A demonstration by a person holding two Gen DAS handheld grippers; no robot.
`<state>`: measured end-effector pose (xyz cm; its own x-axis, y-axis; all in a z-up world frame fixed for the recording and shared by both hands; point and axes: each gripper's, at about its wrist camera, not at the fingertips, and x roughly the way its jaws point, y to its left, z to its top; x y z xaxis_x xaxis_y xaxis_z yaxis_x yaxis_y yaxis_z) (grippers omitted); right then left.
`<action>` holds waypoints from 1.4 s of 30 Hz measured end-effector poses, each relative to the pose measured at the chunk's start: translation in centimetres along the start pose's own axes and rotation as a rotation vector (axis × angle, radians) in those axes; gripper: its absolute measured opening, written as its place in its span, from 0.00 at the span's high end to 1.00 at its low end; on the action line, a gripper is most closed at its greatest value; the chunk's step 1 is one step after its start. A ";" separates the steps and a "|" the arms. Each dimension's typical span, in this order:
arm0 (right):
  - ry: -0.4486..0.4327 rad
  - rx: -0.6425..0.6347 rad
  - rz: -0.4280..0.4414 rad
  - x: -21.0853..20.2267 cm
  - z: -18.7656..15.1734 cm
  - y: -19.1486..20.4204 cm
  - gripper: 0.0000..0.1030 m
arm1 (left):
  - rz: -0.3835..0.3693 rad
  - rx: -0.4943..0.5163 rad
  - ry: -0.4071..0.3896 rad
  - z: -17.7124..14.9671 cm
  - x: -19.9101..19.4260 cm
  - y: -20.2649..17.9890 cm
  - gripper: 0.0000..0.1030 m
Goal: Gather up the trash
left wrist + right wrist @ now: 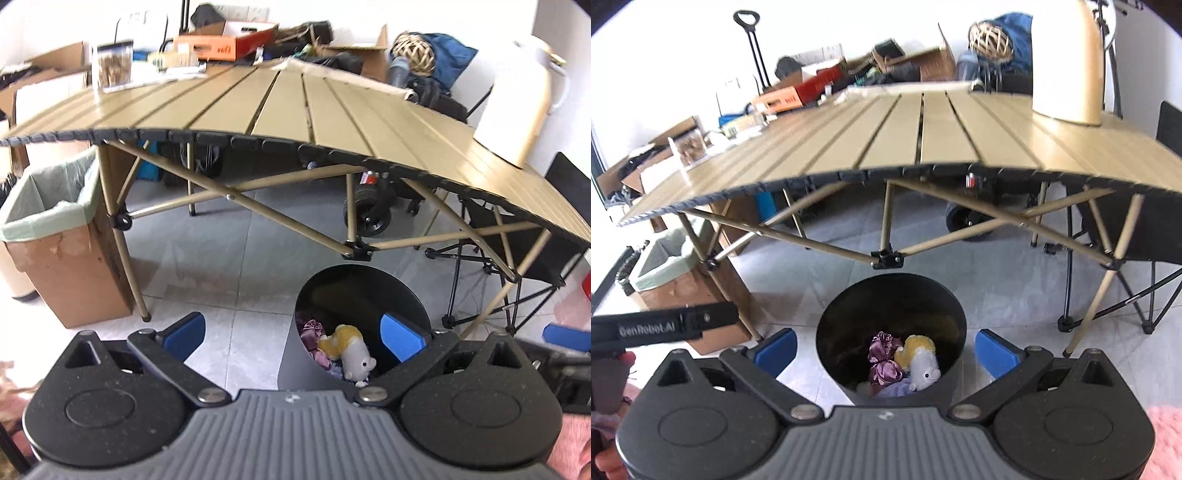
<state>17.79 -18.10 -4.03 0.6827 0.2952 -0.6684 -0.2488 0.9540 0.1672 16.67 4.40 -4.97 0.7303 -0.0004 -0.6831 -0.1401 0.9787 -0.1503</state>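
- The left hand-held gripper (293, 334) is hovering over the floor in front of the table (288, 107), its blue pads (190, 328) spread wide and gripping nothing.
- The right hand-held gripper (886, 349) is likewise splayed apart and empty, hanging just above the bin (890, 295).
- The bin, a round black one, is standing on the tiled floor (997, 288) just in front of the table's front edge, near a crossed leg joint (886, 258).
- Trash is lying at the bottom of the bin: a plush toy (923, 369) in white and yellow, touching a bunch of purple satin cloth (884, 360).
- In the left wrist view the same plush toy (354, 352) and purple cloth (314, 332) are showing through the bin's mouth (362, 284), with the right pad (402, 334) overlapping the rim.
- A cardboard box (70, 258) lined with a pale green bag is standing by the table's left leg.
- A clear tub (110, 66) of brown bits is sitting at the table's far left corner, and a white jug (517, 110) is standing at its right end.
- Part of the left device, a black bar with lettering (661, 326), is showing at the left edge of the right wrist view.
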 end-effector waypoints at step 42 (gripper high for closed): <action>-0.214 -0.013 0.024 -14.8 -6.0 0.1 0.00 | -0.010 0.174 -0.270 -6.5 -14.6 -3.5 0.00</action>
<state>3.51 -22.64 1.50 0.8062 0.3235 -0.4954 -0.2747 0.9462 0.1708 2.18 -0.35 0.86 0.8855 0.0218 -0.4642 -0.0329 0.9993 -0.0157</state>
